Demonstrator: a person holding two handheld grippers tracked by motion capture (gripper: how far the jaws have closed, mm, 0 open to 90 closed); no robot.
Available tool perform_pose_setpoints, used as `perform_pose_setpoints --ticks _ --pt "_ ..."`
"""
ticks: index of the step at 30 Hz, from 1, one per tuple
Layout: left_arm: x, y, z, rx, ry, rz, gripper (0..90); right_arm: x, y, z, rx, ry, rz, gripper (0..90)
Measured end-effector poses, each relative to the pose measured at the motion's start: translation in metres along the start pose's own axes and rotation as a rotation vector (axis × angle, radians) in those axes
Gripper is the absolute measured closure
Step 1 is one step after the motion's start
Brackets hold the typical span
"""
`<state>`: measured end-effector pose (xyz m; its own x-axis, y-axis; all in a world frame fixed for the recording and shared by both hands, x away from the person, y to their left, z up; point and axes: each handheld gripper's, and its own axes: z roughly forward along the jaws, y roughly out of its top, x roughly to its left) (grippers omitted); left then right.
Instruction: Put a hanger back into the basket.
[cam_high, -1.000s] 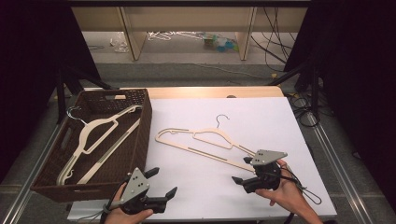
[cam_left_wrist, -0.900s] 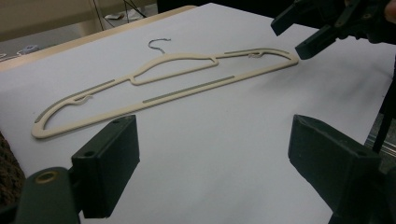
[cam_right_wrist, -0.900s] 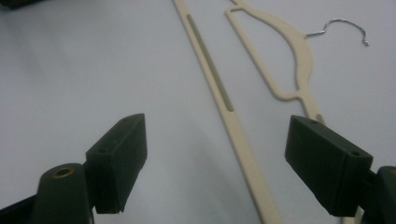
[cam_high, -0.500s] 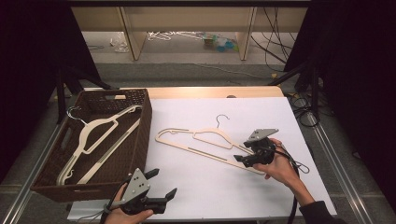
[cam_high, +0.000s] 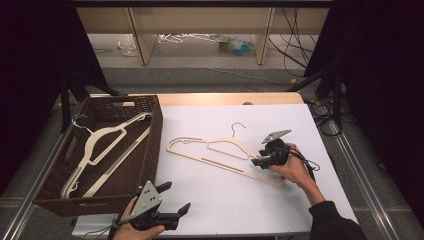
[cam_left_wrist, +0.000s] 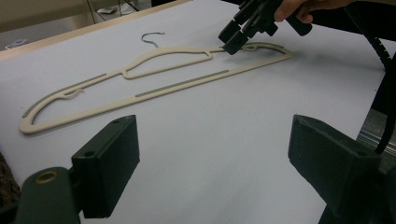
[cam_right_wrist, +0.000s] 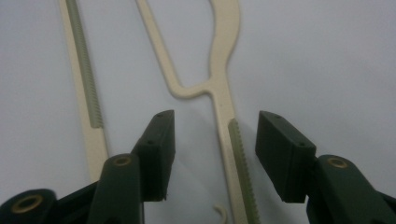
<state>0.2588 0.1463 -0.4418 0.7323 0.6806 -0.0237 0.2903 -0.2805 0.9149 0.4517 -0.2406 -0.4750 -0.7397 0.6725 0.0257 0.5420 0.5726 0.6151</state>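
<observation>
On the white table (cam_high: 225, 200), right gripper (cam_high: 259, 161) straddles the hanger (cam_high: 220, 150), closing; left gripper (cam_high: 176, 199) spread.

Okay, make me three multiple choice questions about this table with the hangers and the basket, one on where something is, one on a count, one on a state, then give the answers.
1. Where does the cream plastic hanger with the metal hook lie?
A. on the white table top
B. in the basket
C. on the floor

2. How many cream hangers lie in the dark brown woven basket?
A. none
B. one
C. four

3. How do the right gripper's jaws stand?
A. clamped on the basket rim
B. either side of the hanger's shoulder bar, not touching it
C. holding a cable

Answers: 1 A, it rests flat on the white sheet. 2 B, a single hanger lies inside. 3 B, gaps show on both sides of the bar.
</observation>
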Motion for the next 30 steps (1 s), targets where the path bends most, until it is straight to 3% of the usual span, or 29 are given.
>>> perform_pose_setpoints --ticks 2,5,6,8,10,15,23,30 --pt "-0.001 0.0 0.0 -0.001 0.0 -0.006 16.4 0.0 0.001 0.002 0.029 -0.018 -0.011 54.2" --pt "-0.001 -0.001 0.0 0.004 0.0 -0.004 16.4 0.0 0.004 0.001 0.053 -0.001 -0.04 60.2" --pt "-0.001 0.0 0.0 0.001 0.001 -0.007 16.5 0.001 0.004 0.001 0.058 0.0 -0.036 63.6" --pt "-0.001 -0.001 0.0 0.009 0.005 0.003 16.5 0.001 0.005 -0.001 0.079 0.015 -0.08 72.9" --pt "-0.001 -0.001 0.0 0.013 0.001 0.005 16.5 0.003 0.005 -0.003 0.106 0.027 -0.079 79.0" --pt "-0.002 -0.001 0.0 0.016 -0.003 0.007 16.6 0.008 0.007 -0.005 0.154 0.027 -0.09 79.1" --pt "-0.001 -0.002 0.002 0.025 -0.005 0.013 16.8 0.009 0.008 -0.003 0.148 0.017 -0.08 75.5" --pt "-0.001 -0.003 0.002 0.03 -0.011 0.015 17.0 0.01 0.008 -0.003 0.152 0.012 -0.088 79.3"
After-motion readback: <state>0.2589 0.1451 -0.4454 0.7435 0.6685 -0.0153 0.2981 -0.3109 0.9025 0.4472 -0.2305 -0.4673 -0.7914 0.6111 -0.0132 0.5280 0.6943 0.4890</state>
